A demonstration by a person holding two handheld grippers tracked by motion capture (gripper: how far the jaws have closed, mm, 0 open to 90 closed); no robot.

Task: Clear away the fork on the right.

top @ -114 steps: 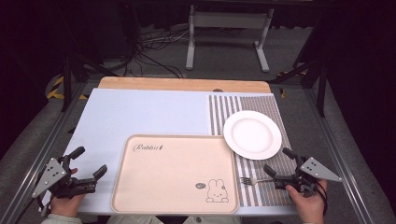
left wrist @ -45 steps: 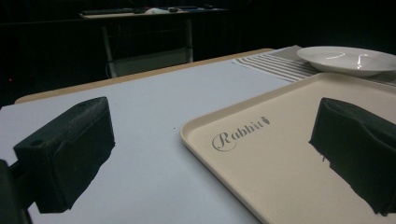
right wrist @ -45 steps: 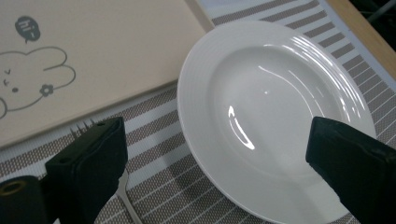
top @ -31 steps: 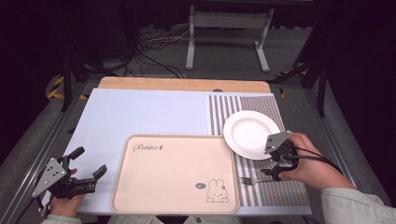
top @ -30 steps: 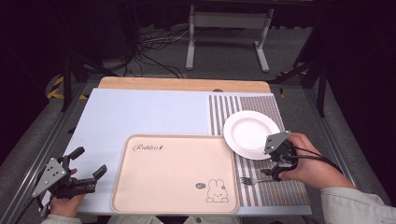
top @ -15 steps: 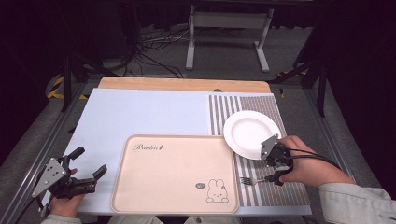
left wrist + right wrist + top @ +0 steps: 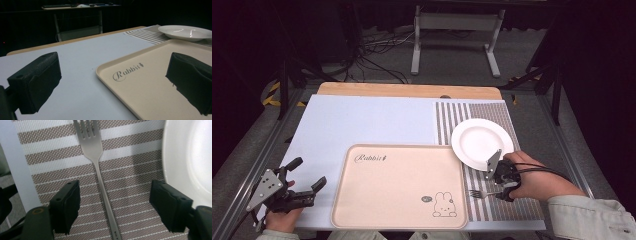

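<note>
Now the right claw [image 7: 113, 205] has come down over the fork [image 7: 100, 172], jaws wide apart, one on each side, ready to pinch it. It lies on the striped mat [image 7: 507, 205] beside the plate [image 7: 482, 142]. Left claw [image 7: 299, 187] rests open by the tray [image 7: 397, 185].

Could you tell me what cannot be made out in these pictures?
- Fork handle end: cut off by the bottom edge of the right gripper view; in the high view the right gripper covers it.
- Whether the open jaws touch the mat: cannot be told.
- Small stamp on the handle: too small to read.
- Tray lettering: its last letters blur in the left gripper view.
- Plate: cut off by the right edge.
</note>
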